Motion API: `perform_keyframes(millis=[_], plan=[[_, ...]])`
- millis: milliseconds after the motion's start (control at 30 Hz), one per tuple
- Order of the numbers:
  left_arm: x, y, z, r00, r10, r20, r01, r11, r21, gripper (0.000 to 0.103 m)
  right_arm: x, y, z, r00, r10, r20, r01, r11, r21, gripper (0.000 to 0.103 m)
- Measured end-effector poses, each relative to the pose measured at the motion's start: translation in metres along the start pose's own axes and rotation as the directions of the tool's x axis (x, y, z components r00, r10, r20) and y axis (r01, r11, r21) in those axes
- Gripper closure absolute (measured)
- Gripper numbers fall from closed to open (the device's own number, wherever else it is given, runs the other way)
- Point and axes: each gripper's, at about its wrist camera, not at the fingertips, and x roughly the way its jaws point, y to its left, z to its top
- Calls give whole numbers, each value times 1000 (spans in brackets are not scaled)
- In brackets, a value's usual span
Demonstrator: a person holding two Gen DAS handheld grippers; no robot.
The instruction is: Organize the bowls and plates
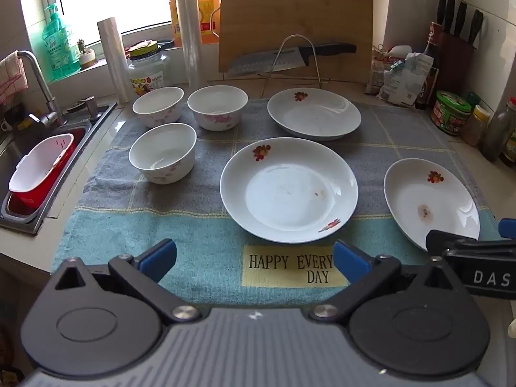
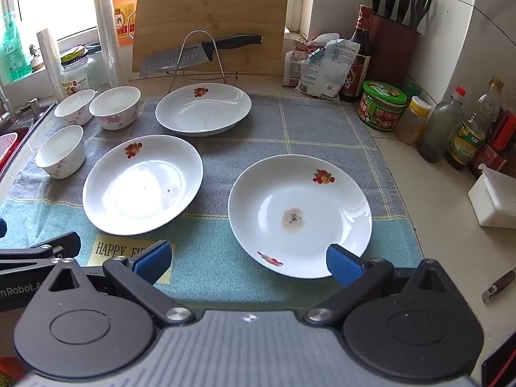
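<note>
Evidently we are at the very start: nothing is stacked yet, and all six pieces lie apart on the towel (image 1: 106,225) spread over the counter. Three bowls sit toward the towel's left edge, the near bowl (image 1: 163,152) in front, the far-left bowl (image 1: 158,105) and the far-right bowl (image 1: 217,106) close together behind it. Three plates take up the rest: the far plate (image 1: 314,116) by the towel's back edge, the middle plate (image 1: 288,189) near its centre, and the right plate (image 2: 300,216) toward the front right corner, with a dried stain in its well. Our left gripper (image 1: 254,259) hovers over the towel's front edge with its jaws spread wide and nothing between them, facing the middle plate. Our right gripper (image 2: 247,259) is likewise fully released and empty; in its own view one blue pad overlaps the right plate's near rim, though we cannot tell whether it touches. We judge the next move to be a first pick, probably a plate rim pinched from the front, which calls for sliding one finger under the shallow lip without pushing the plate across the cloth, then setting it onto another plate.
</note>
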Motion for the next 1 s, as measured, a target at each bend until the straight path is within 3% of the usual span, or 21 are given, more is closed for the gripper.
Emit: perform_keyframes(millis=[1000], plan=[[1,0,6,1000,1,1,-1,1000,-6,1,-1,1,4,1000,-7,17,7,1000,9,0]])
